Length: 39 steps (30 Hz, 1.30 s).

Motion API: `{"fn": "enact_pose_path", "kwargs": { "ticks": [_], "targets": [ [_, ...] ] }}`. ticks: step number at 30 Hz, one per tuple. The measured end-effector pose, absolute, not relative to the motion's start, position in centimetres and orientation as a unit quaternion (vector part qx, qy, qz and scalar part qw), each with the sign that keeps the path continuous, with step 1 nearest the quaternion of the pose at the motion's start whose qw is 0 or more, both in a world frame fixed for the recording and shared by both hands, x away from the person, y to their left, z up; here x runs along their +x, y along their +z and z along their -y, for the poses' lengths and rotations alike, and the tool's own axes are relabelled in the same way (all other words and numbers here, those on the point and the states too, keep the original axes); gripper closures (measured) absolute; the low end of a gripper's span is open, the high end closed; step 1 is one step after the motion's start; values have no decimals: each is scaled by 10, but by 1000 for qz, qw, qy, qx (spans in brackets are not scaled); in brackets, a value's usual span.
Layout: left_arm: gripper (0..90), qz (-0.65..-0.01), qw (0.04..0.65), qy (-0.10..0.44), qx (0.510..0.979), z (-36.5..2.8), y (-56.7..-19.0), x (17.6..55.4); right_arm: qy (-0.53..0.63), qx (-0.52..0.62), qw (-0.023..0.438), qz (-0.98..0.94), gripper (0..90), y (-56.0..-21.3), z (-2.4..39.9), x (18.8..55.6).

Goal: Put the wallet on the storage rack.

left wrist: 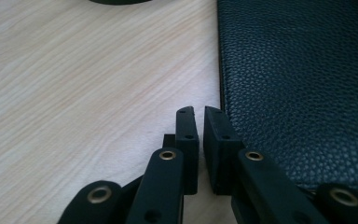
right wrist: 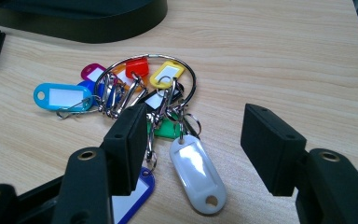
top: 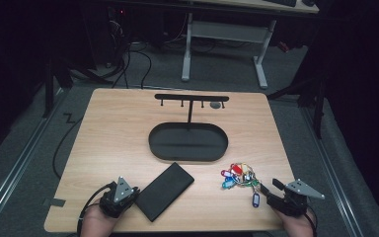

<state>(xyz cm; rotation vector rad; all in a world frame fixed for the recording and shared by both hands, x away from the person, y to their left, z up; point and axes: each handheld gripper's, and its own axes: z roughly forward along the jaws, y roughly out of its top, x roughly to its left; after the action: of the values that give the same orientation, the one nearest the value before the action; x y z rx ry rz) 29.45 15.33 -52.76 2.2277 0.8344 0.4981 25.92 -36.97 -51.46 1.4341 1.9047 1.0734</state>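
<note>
Black leather wallet (top: 164,191) near-left, left gripper (left wrist: 199,114) fingers together beside | right gripper (right wrist: 196,140) fingers apart, framing coloured key-tag bunch (right wrist: 135,100) for pickup

One black wallet (top: 165,191), one ring of key tags (top: 239,177), one oval tray (top: 188,142), one hook rack (top: 191,98), two grippers.

Both hand-held grippers low at the table's near edge

Left hand-held gripper (top: 128,193) has jaws nearly together, gripping nothing; right hand-held gripper (top: 270,188) has jaws spread wide.
</note>
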Motion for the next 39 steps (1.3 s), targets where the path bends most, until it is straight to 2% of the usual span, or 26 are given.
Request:
{"fn": "enact_pose_path", "kwargs": {
  "ticks": [6, 9, 16, 21, 28, 39],
  "targets": [
    [809, -313, 350, 192, 861, -151, -527, 286, 396, 528, 259, -705, 415, -515, 369, 260],
    [691, -325, 354, 210, 851, -153, -524, 287, 396, 528, 259, -705, 415, -515, 369, 260],
    [556, -316, 388, 220, 837, -152, -514, 282, 395, 529, 257, -706, 415, -516, 369, 260],
    [471, -264, 424, 208, 841, -132, -506, 267, 393, 527, 256, -709, 415, -516, 368, 261],
    [353, -215, 420, 184, 862, -105, -508, 254, 392, 525, 254, -712, 414, -517, 367, 262],
    [344, -160, 341, 240, 895, -77, -527, 246, 391, 526, 251, -712, 414, -518, 367, 262]
  ]
}}
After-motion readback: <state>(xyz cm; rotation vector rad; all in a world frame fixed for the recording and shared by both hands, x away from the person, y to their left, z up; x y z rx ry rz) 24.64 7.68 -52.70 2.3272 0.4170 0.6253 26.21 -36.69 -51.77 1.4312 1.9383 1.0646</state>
